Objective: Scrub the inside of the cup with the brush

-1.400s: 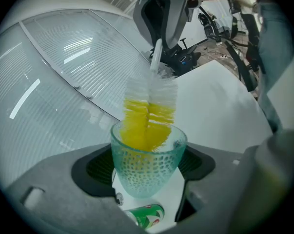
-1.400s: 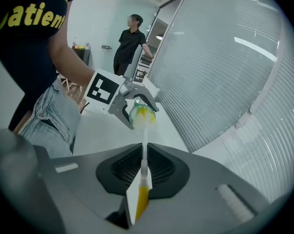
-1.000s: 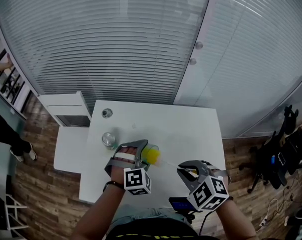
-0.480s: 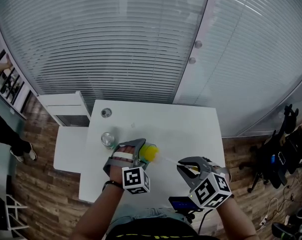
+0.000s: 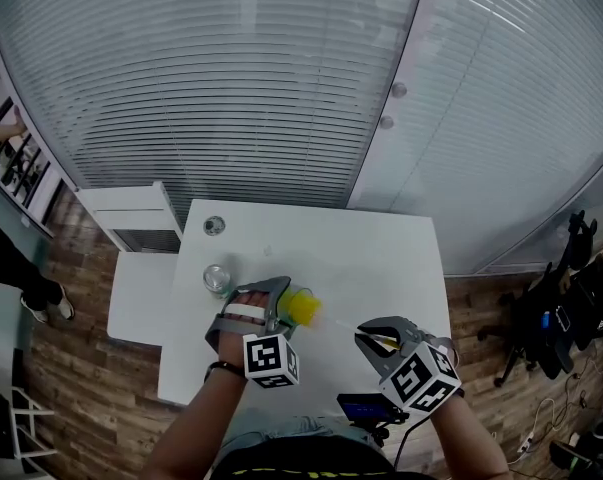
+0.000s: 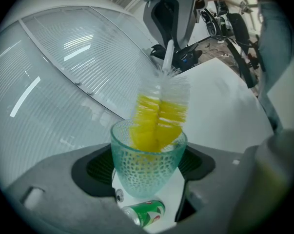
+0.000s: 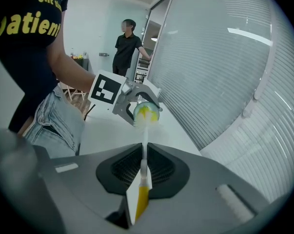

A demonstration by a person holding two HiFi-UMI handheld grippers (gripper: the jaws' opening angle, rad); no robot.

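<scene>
Between pads of left tongs: bumpy green-tinted cup, tongs gripping its wall, mouth facing right tongs. Right tongs clamping thin handle of brush; yellow bristles sitting partly inside cup. Cup seeming rigid, light, maybe brittle: squeezing gently. Handle seeming flexible, bristles soft, so pushing straight along handle.

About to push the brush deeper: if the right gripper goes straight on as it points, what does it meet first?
Probably the cup, held in the left gripper: the brush in the right gripper has its bristles in the cup's mouth, dead ahead. Depth is uncertain.
</scene>
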